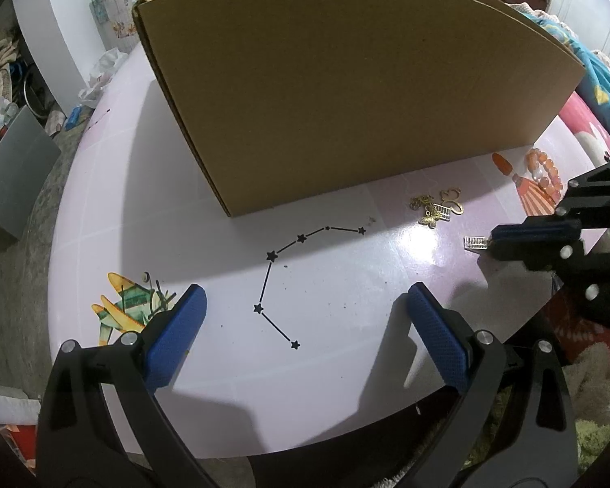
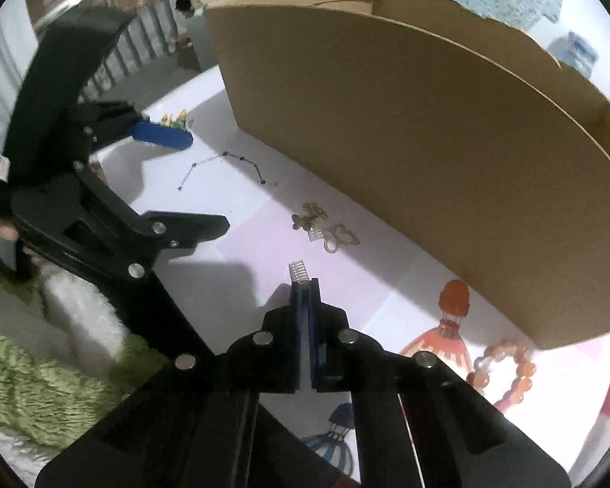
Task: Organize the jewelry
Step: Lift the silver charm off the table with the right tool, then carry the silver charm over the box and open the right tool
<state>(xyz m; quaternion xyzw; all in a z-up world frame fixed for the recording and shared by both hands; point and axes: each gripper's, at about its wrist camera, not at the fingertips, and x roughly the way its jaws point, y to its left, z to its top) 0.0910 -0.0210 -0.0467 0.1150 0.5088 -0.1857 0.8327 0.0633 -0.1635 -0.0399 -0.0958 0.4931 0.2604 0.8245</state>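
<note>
My right gripper (image 2: 303, 284) is shut on a small silver rectangular jewelry piece (image 2: 299, 271), held just above the table; it also shows in the left wrist view (image 1: 475, 242), at the tip of the right gripper (image 1: 493, 240). A pile of gold charms (image 1: 437, 206) lies near the cardboard box (image 1: 345, 81), also in the right wrist view (image 2: 325, 227). An orange bead bracelet (image 1: 543, 173) lies at the right, also in the right wrist view (image 2: 504, 370). My left gripper (image 1: 305, 305) is open and empty over the table's front; it shows in the right wrist view (image 2: 199, 183).
The tall cardboard box (image 2: 427, 154) stands across the back of the round white table (image 1: 345, 366) printed with a star line, an airplane (image 1: 126, 305) and balloons (image 2: 451, 317). A green rug (image 2: 40, 386) lies below the table edge.
</note>
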